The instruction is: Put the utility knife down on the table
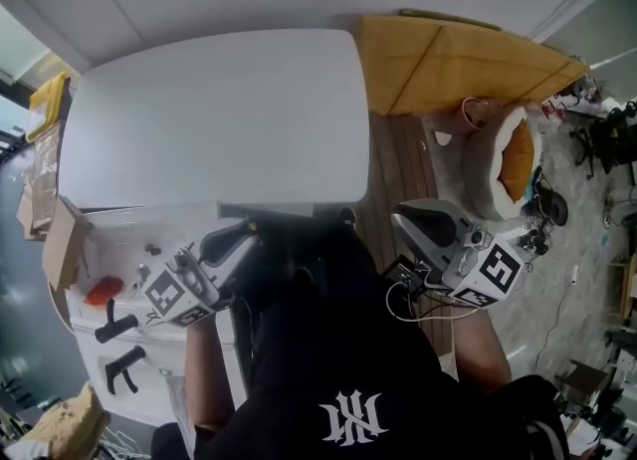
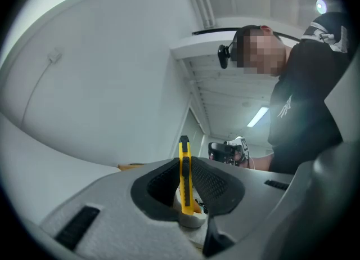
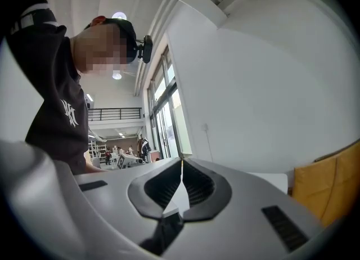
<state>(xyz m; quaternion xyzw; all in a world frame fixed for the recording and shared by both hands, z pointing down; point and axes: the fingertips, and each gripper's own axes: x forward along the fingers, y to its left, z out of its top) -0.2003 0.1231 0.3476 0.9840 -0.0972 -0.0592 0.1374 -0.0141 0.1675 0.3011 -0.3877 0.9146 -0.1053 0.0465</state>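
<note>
In the left gripper view a yellow utility knife (image 2: 184, 181) stands upright between the jaws, and my left gripper (image 2: 184, 162) is shut on it. Its black-tipped end pokes above the jaws. From the head view, the left gripper (image 1: 242, 236) is held low in front of the person's black shirt, just short of the near edge of the white table (image 1: 219, 119). My right gripper (image 1: 405, 217) hangs off the table's right corner, over the floor. Its jaws meet at the tips in the right gripper view, so the right gripper (image 3: 181, 164) is shut with nothing in it.
A white cart (image 1: 129, 249) at the left carries a red tool (image 1: 103, 291) and black-handled tools (image 1: 114, 327). A cardboard box (image 1: 60, 244) sits beside it. Right of the table lean yellow-brown boards (image 1: 458, 60), with a round cushioned basket (image 1: 508, 164) and cables on the floor.
</note>
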